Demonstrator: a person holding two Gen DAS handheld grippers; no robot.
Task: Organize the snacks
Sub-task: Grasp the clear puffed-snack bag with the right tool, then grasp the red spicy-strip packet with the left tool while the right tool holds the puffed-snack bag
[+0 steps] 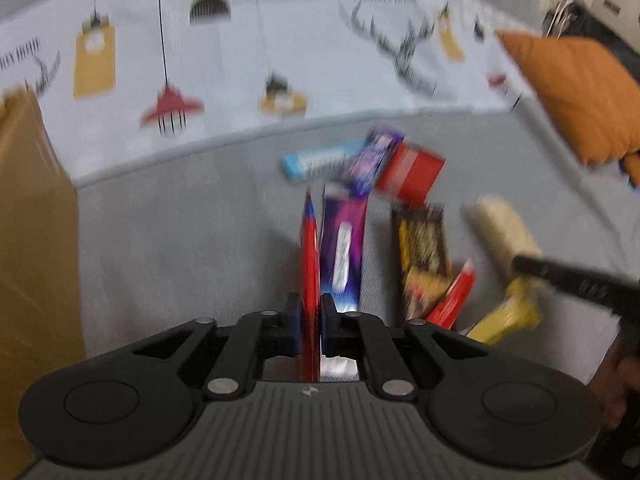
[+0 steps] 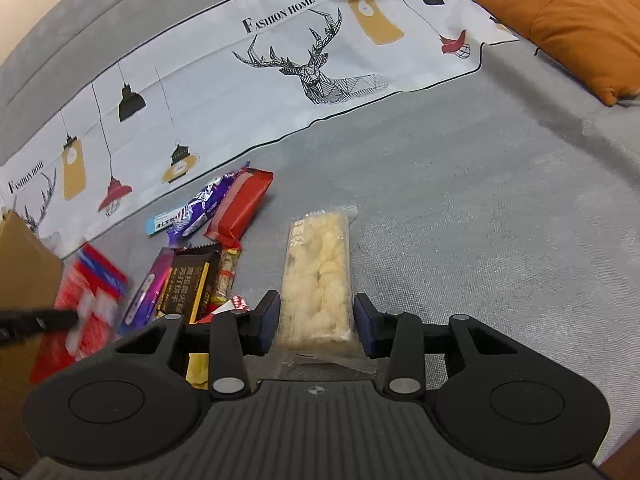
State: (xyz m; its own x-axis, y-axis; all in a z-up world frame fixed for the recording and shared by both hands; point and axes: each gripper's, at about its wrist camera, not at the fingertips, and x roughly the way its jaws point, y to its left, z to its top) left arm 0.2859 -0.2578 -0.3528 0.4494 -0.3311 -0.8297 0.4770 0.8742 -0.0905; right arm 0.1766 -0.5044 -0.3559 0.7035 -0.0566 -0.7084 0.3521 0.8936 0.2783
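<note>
The left gripper (image 1: 310, 316) pinches a red packet (image 1: 310, 256) edge-on, likely to carry it to the box (image 1: 32, 220), while the right gripper (image 2: 316, 320) straddles the rice bar (image 2: 316, 276) on the sofa (image 2: 480, 220), pads seemingly not yet pressing.

Grey sofa seat (image 2: 480, 220) right of the rice-cracker pack (image 2: 316, 276) is lying open, wide lane there. Snack pile (image 2: 208, 248) is crowding the left side, packs touching and overlapping. Cardboard box (image 2: 24, 280) is walling off far left. Orange cushion (image 2: 568, 20) is blocking the far right corner. Printed cloth (image 2: 280, 80) is covering the backrest behind.
</note>
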